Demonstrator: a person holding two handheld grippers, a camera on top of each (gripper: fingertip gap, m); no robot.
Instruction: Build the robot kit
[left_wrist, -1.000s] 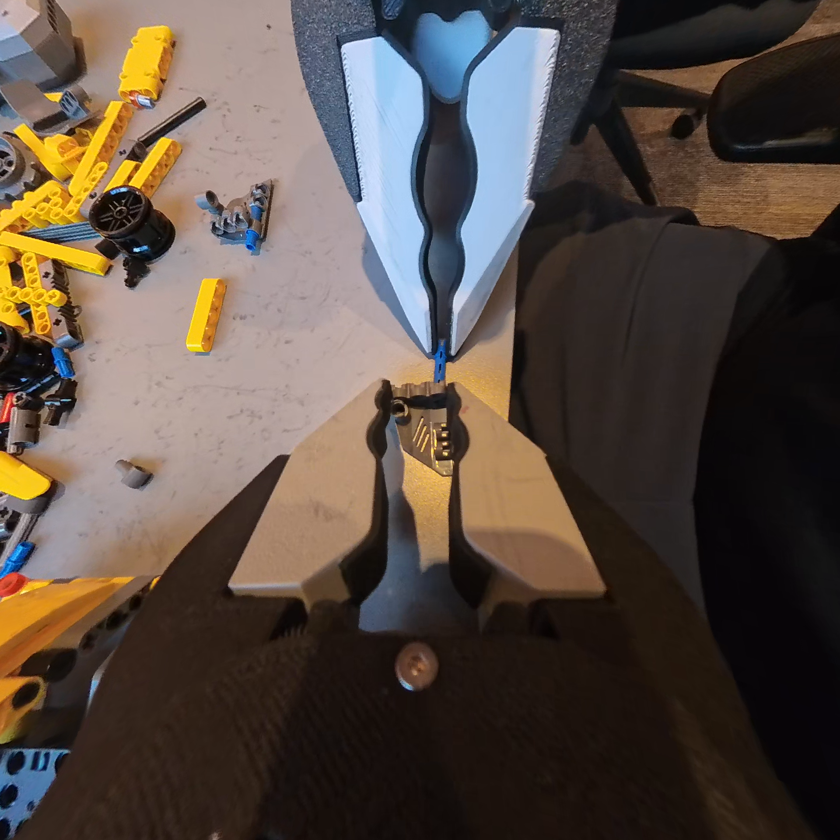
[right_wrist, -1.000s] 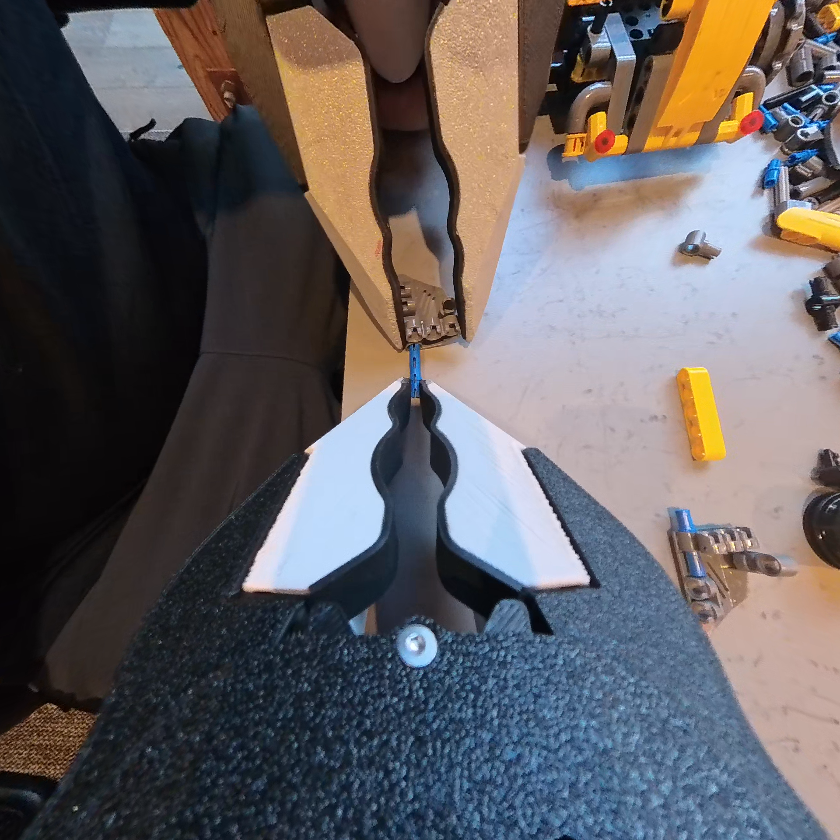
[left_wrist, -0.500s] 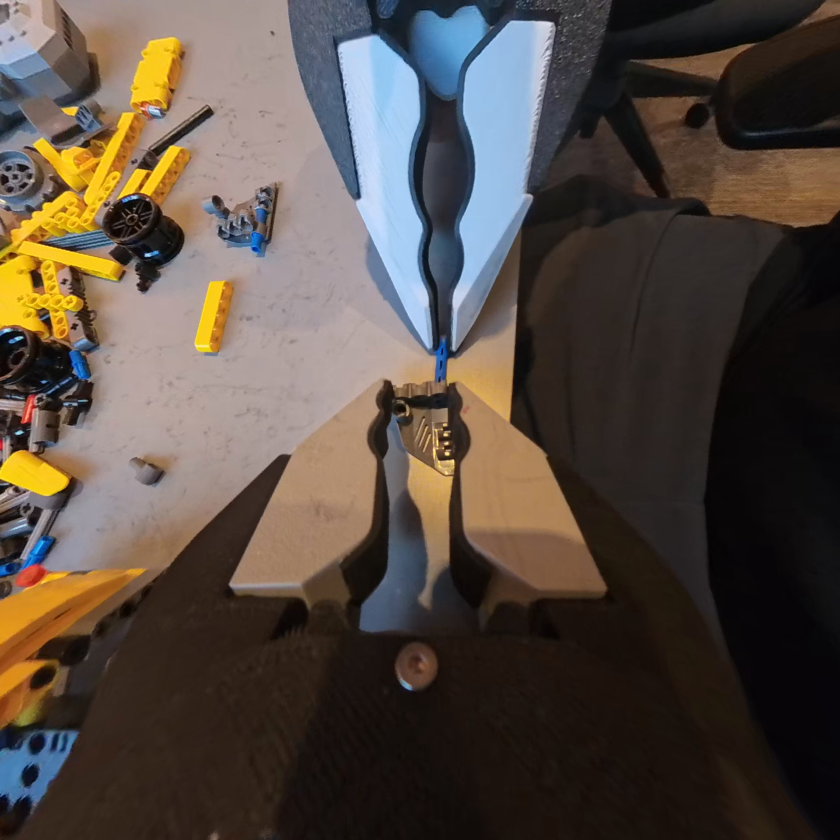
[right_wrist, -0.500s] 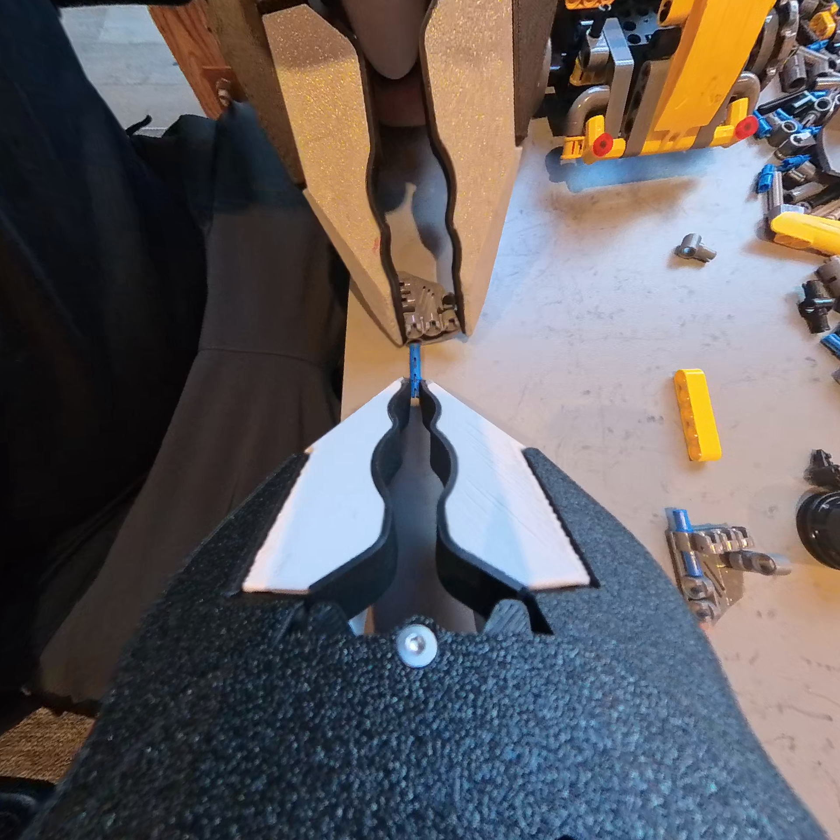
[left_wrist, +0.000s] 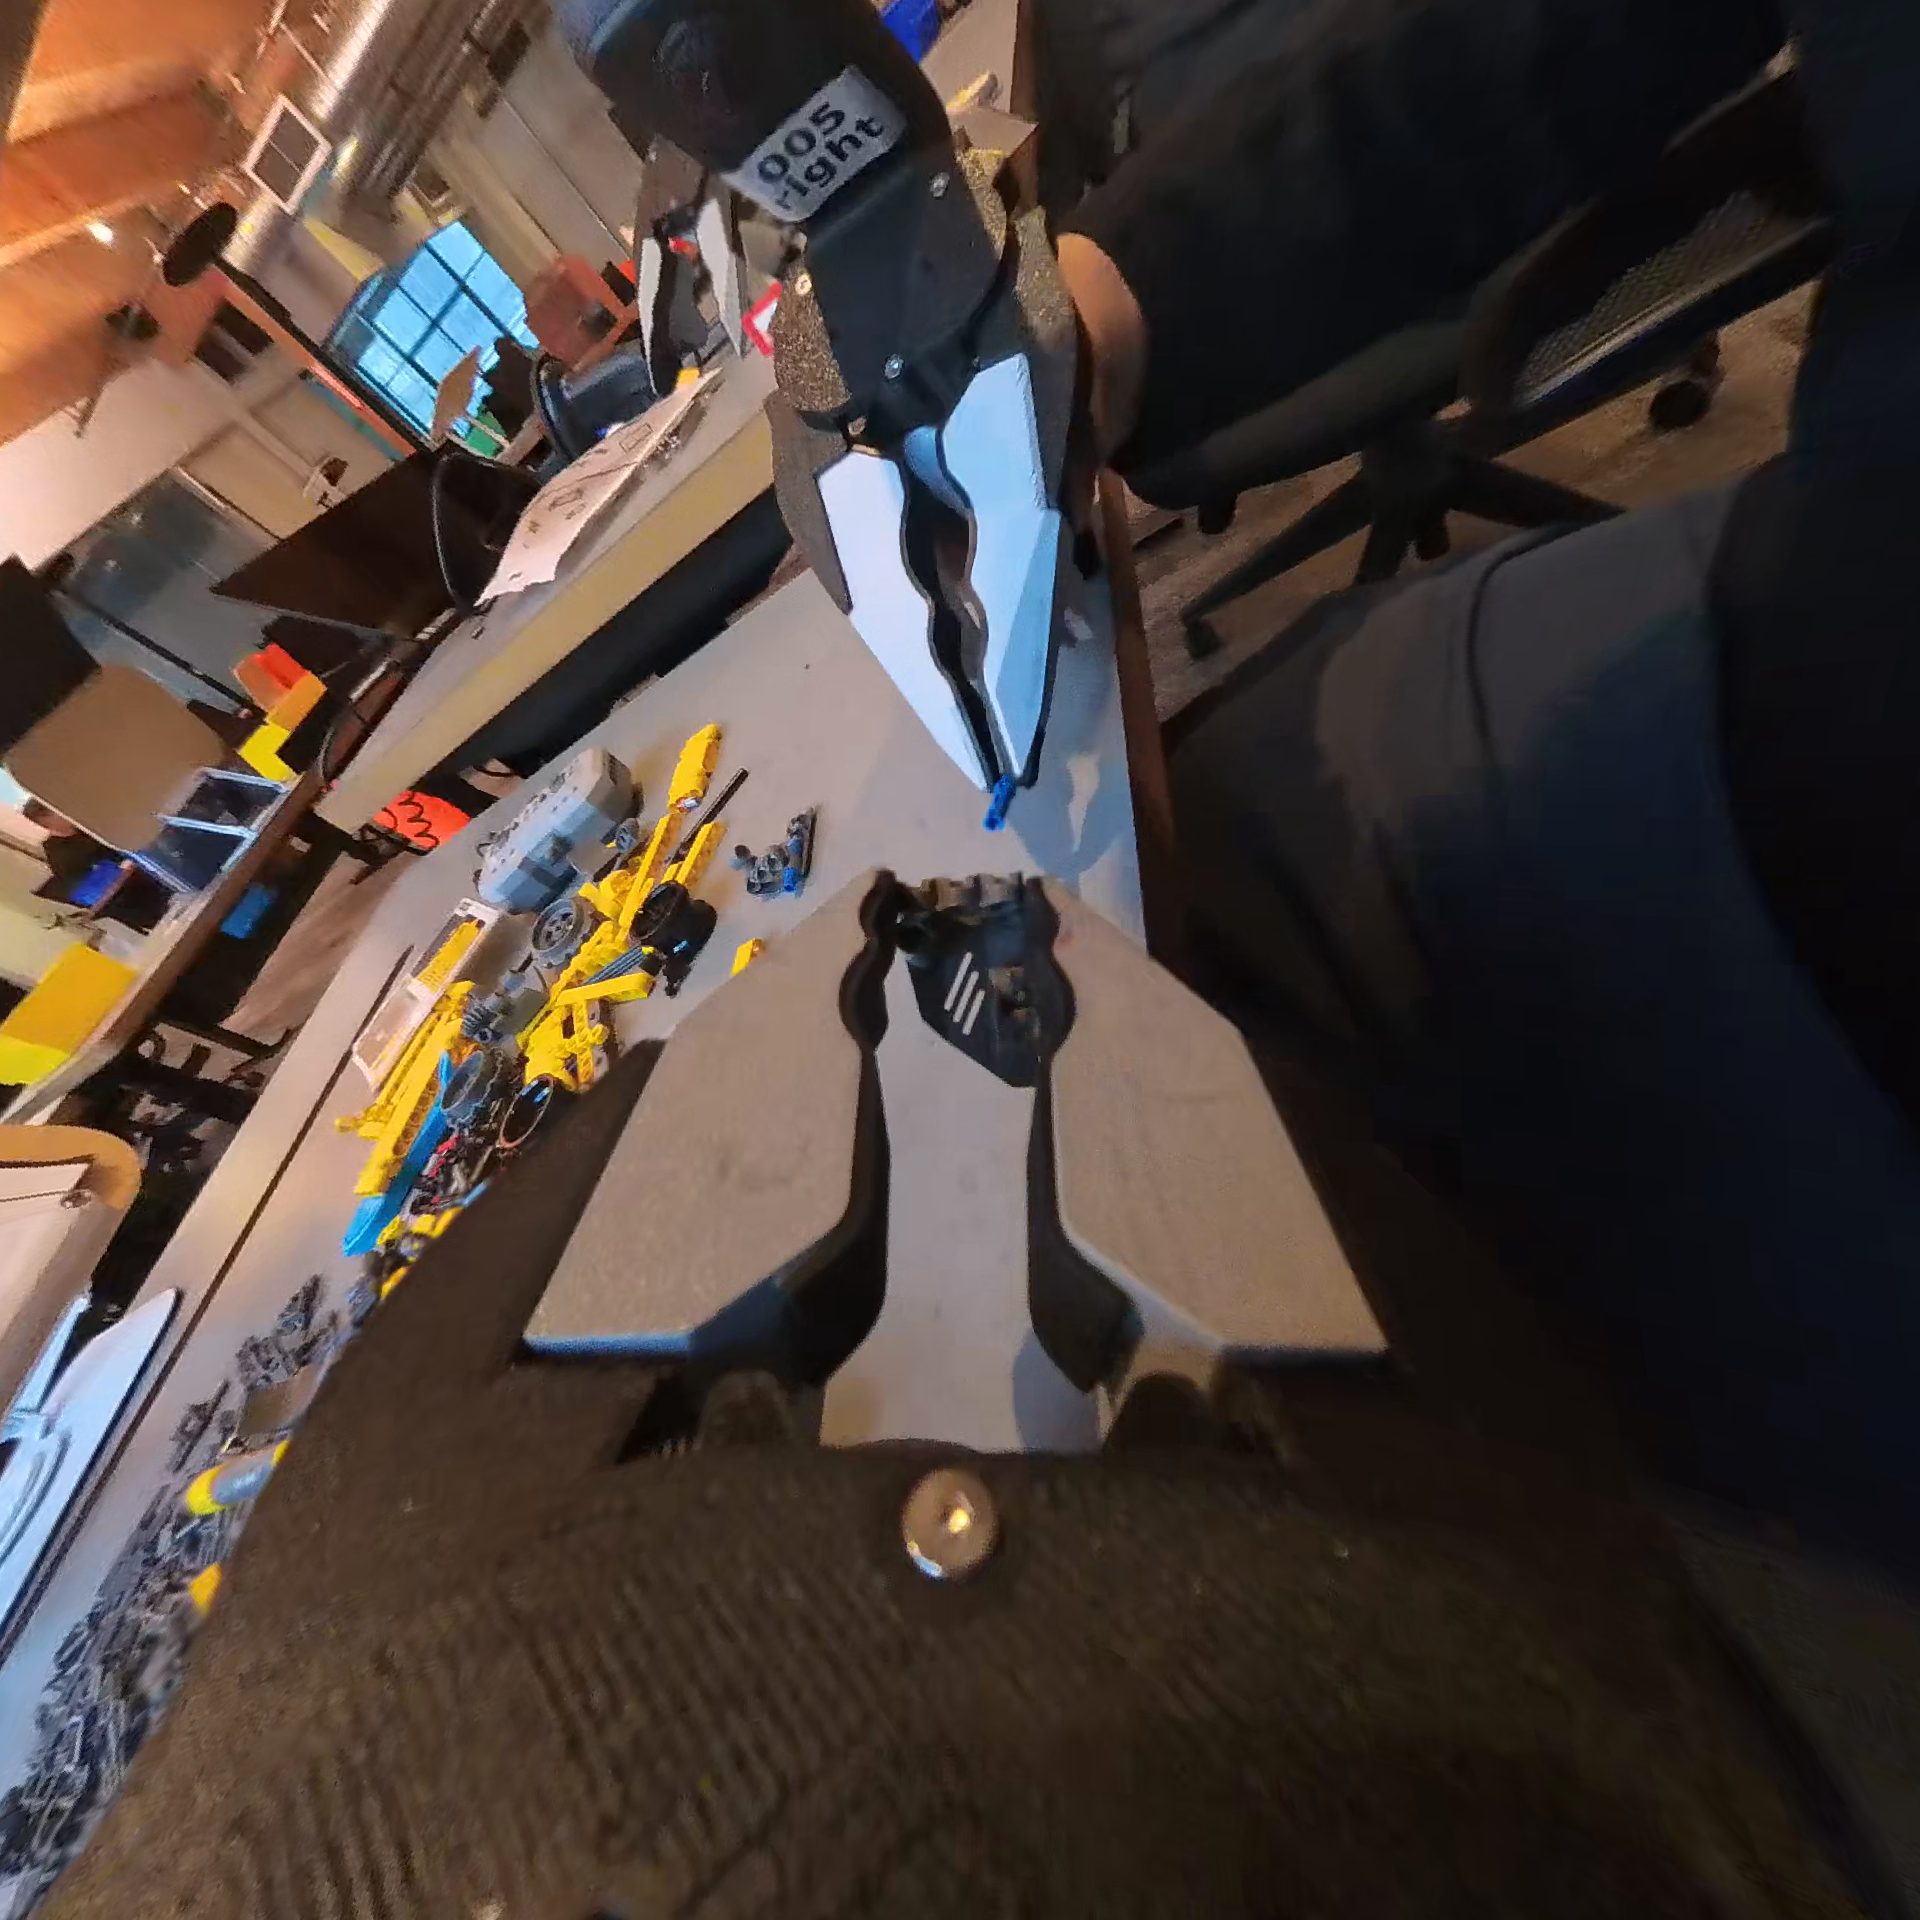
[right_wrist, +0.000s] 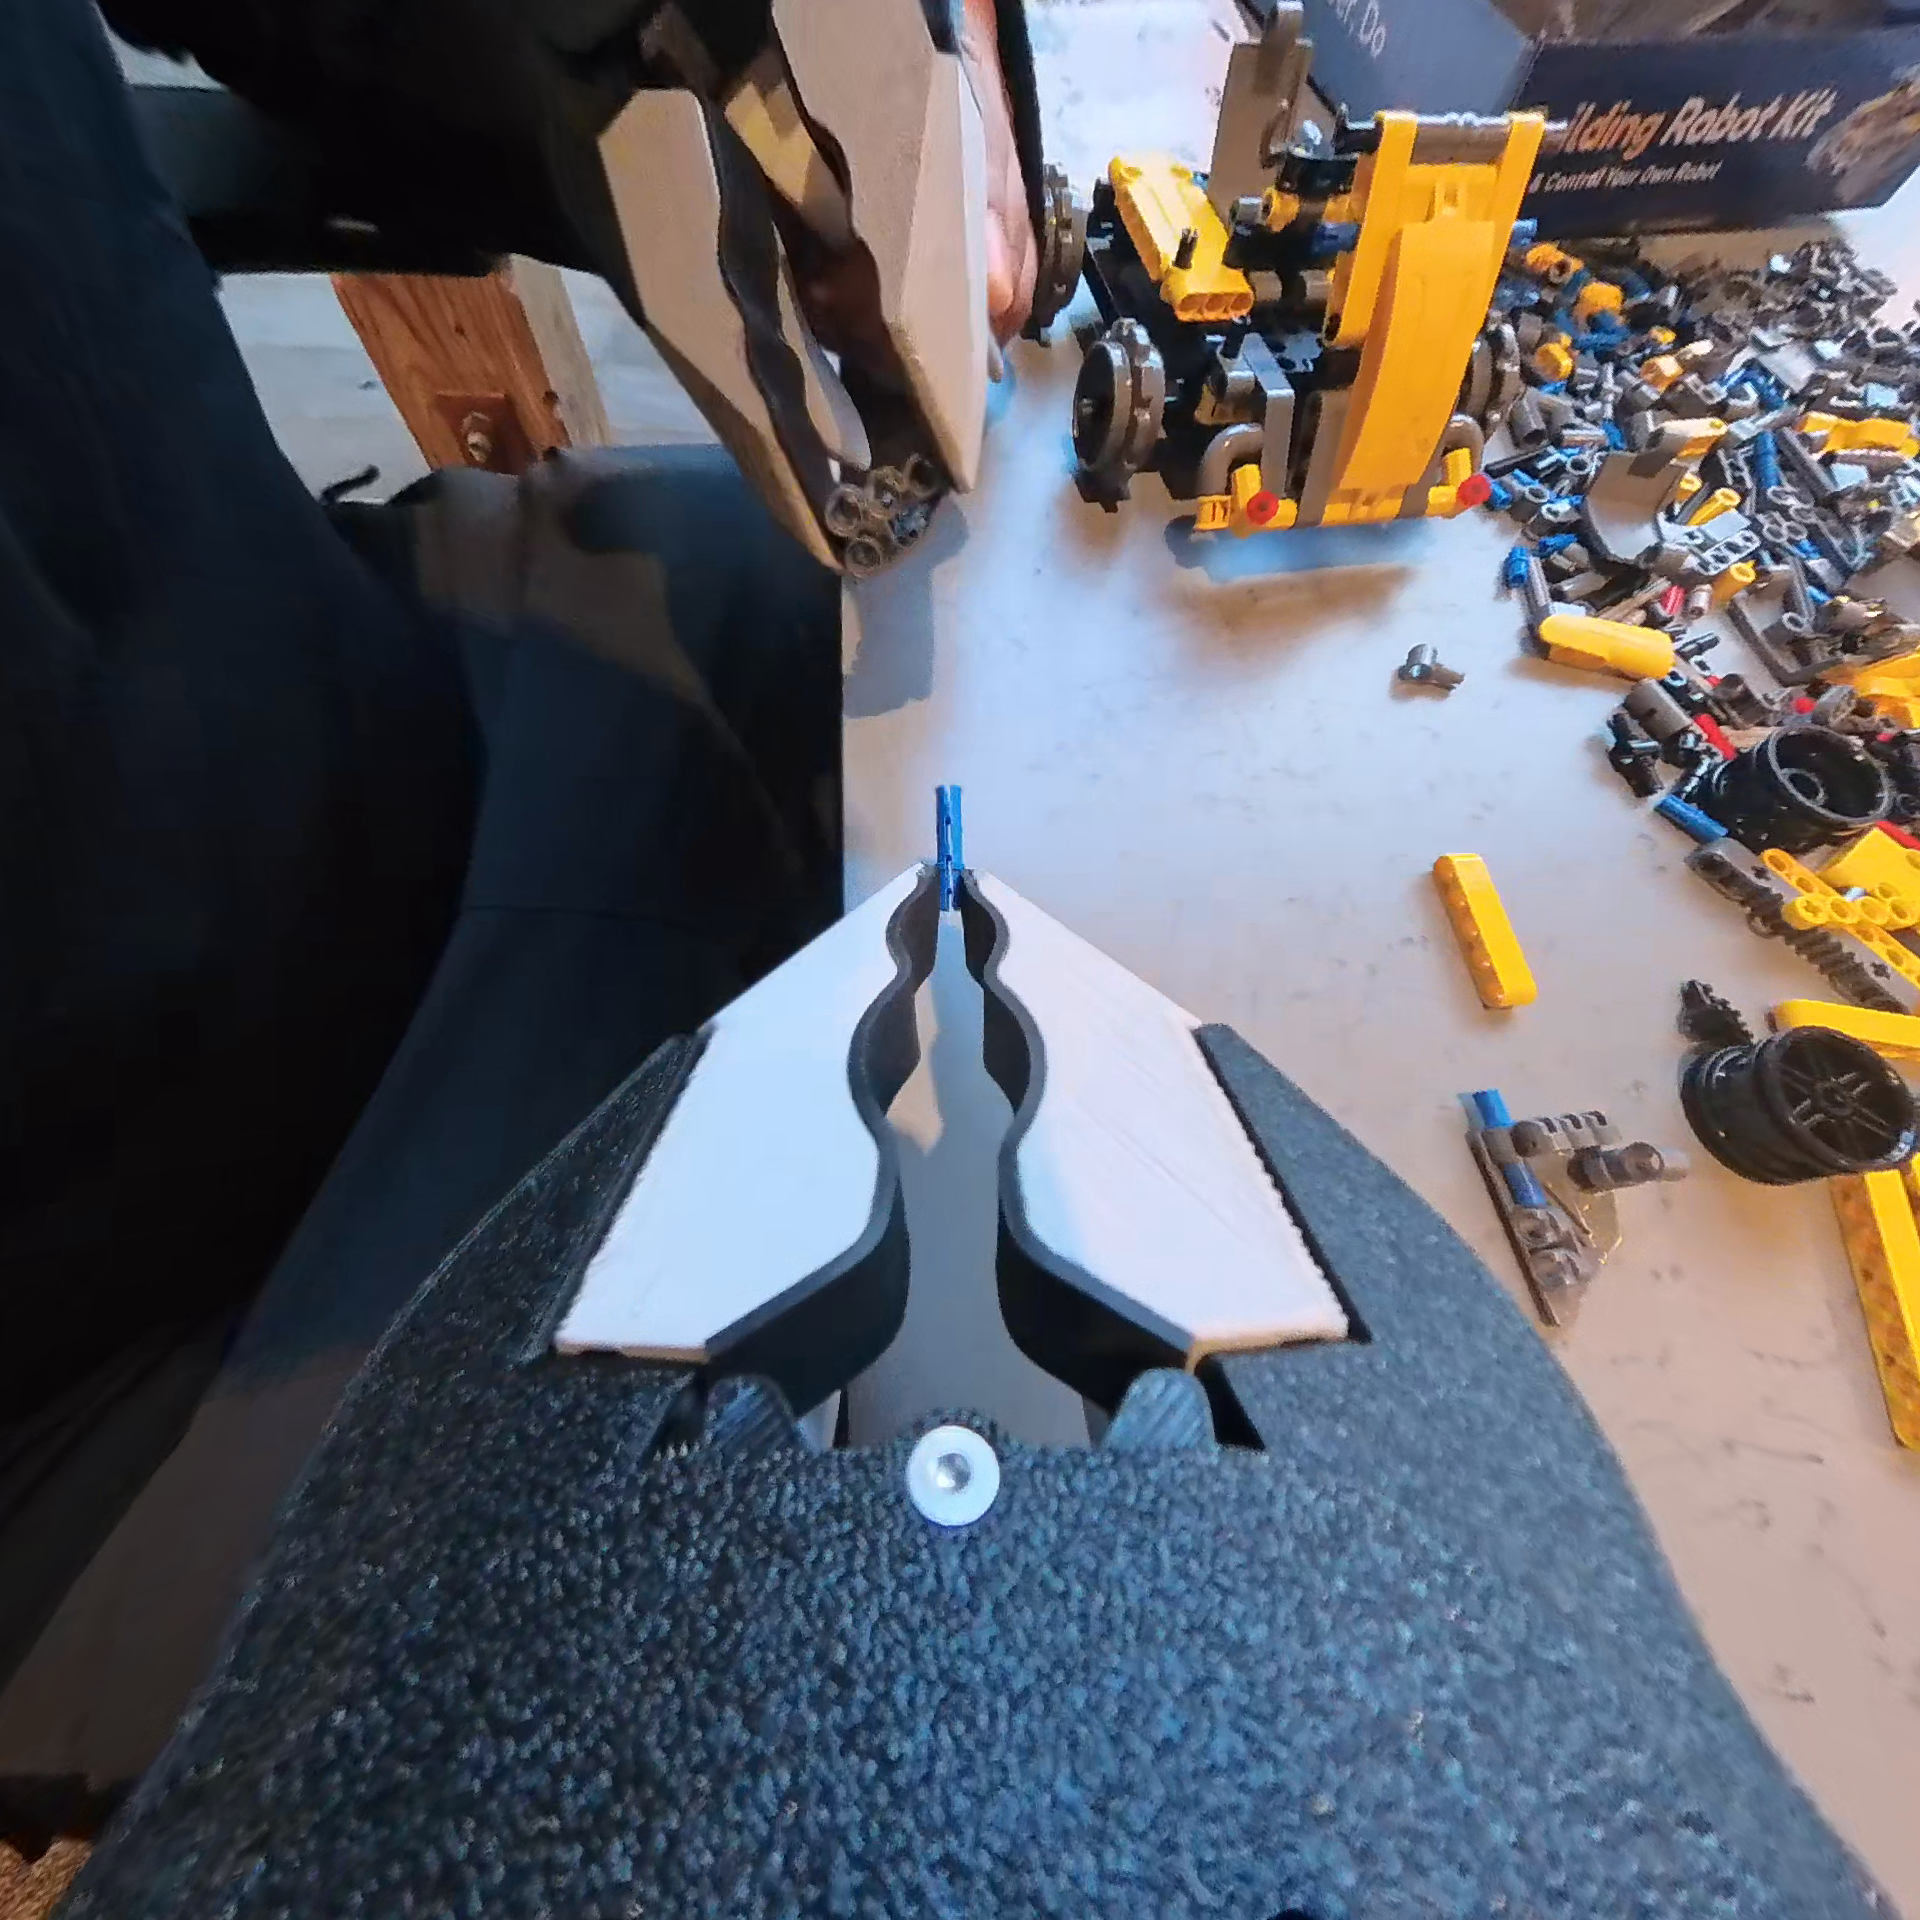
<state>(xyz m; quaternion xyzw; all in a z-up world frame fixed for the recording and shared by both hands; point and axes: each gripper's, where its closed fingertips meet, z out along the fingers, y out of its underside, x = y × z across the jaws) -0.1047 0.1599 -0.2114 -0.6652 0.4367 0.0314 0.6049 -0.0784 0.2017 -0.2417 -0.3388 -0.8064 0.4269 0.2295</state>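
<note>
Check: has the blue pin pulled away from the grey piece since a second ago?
Yes. The blue pin, in the right gripper, now stands apart from the grey piece, nearer the table edge.

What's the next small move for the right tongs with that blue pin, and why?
Probably bring the right tongs forward and up a little to re-aim the small blue plastic pin at the holes of the dark grey plastic connector piece clamped in the left tongs. The pin's free end points into open air, clearly apart from the piece, which is tilted and offset from the pin's line.
</note>
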